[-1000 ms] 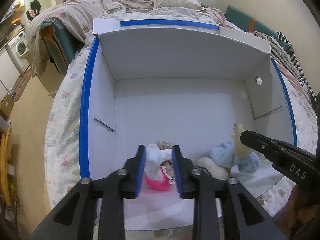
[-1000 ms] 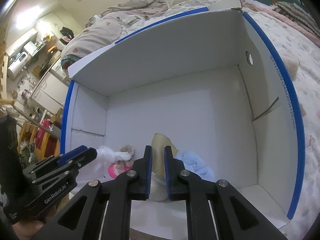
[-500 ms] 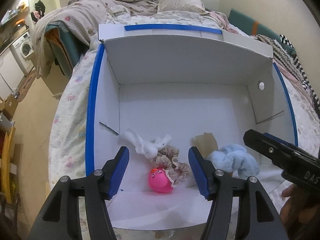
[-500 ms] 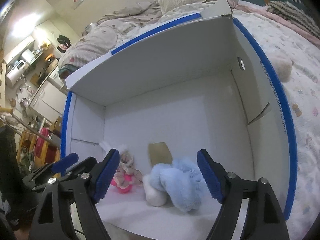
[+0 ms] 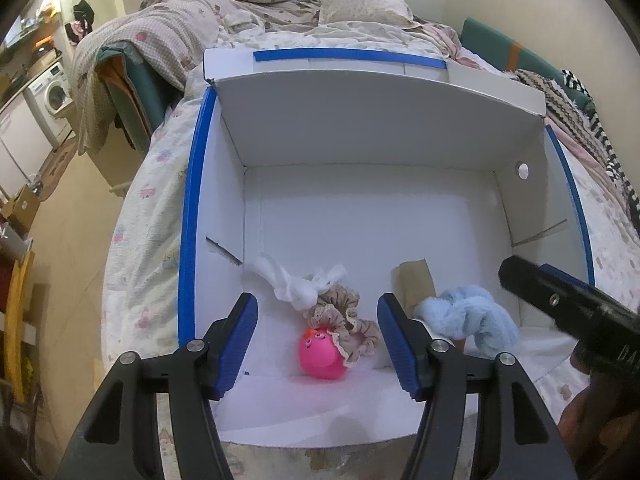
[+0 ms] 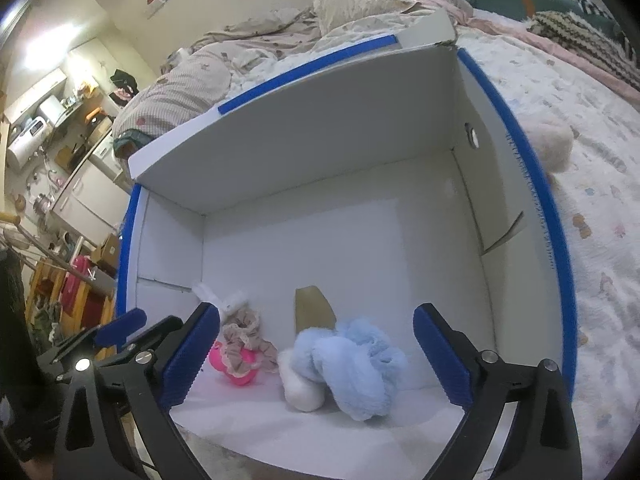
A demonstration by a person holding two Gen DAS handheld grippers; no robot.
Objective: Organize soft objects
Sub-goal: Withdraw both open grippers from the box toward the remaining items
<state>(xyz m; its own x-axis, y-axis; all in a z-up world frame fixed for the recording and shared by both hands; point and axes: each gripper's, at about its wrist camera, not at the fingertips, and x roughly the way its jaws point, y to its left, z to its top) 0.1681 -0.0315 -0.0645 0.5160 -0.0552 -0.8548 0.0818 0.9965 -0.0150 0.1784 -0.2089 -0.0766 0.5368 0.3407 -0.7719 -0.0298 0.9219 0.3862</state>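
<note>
A white box with blue edges point(image 5: 192, 184) point(image 6: 540, 208) lies open on the bed. At its near end lie a pink round toy point(image 5: 320, 354) point(image 6: 232, 364), a beige frilly scrunchie point(image 5: 348, 312) point(image 6: 248, 332), a white knotted cloth point(image 5: 296, 284) point(image 6: 224, 300), a tan pad point(image 5: 416, 284) point(image 6: 312, 312) and a light blue fluffy cloth point(image 5: 476, 320) point(image 6: 356, 360) on a white plush piece point(image 6: 300, 388). My left gripper point(image 5: 318, 344) is open above the pink toy, empty. My right gripper point(image 6: 316, 360) is open above the blue cloth, empty; it also shows in the left wrist view point(image 5: 568, 300).
The box sits on a floral bedspread point(image 6: 600, 160) with rumpled quilts and a pillow point(image 5: 360, 4) behind. A cream plush item point(image 6: 552, 144) lies on the bed right of the box. A washing machine point(image 5: 52, 92) and shelves stand at left across the floor.
Both grippers opened and let go: the left released the white cloth, the right released the tan pad with the blue cloth. Both pulled back from the box; the items now lie inside.
</note>
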